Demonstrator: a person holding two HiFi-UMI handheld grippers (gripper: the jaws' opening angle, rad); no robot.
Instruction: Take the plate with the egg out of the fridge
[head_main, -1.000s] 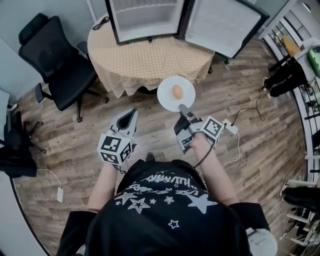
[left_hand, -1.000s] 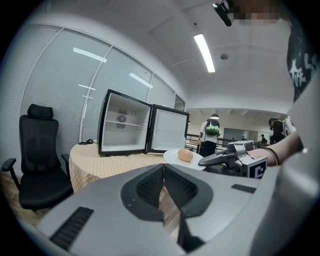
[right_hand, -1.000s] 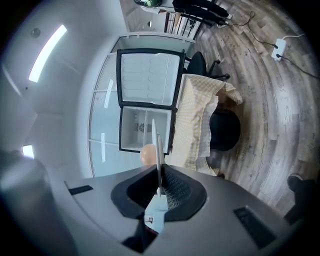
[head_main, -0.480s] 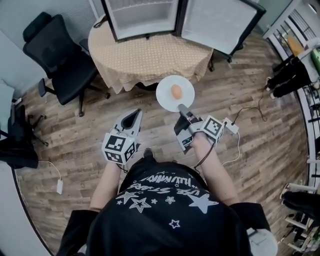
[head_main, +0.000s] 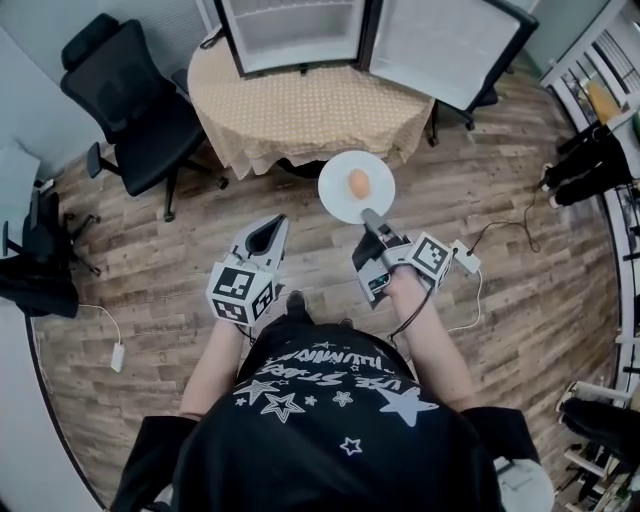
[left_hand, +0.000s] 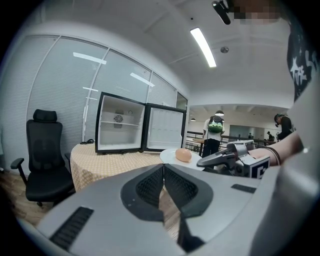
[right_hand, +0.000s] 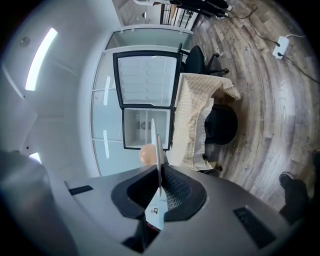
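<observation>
Now the far round table with beige dotted cloth (head_main: 300, 110) is carrying the small black fridge (head_main: 300, 35), door open. The white round plate (head_main: 335, 195) is hanging outside it, over the floor. The right gripper (head_main: 368, 215) is pinching its near rim, and the left gripper (head_main: 280, 222) is pressing its jaws together on nothing. The brown egg (head_main: 358, 182) is lying loose: I think any tilt of this one-sided grip could roll it off.

We find the fridge (head_main: 300, 35) on the table (head_main: 300, 110), a chair (head_main: 135, 100) to the table's left. Nearer us, past the table's edge, the egg (head_main: 358, 182) lies on the plate (head_main: 340, 200), gripped at its near rim by the right hand-held gripper (head_main: 368, 214); the left hand-held gripper (head_main: 274, 224) sits apart, leftward.
</observation>
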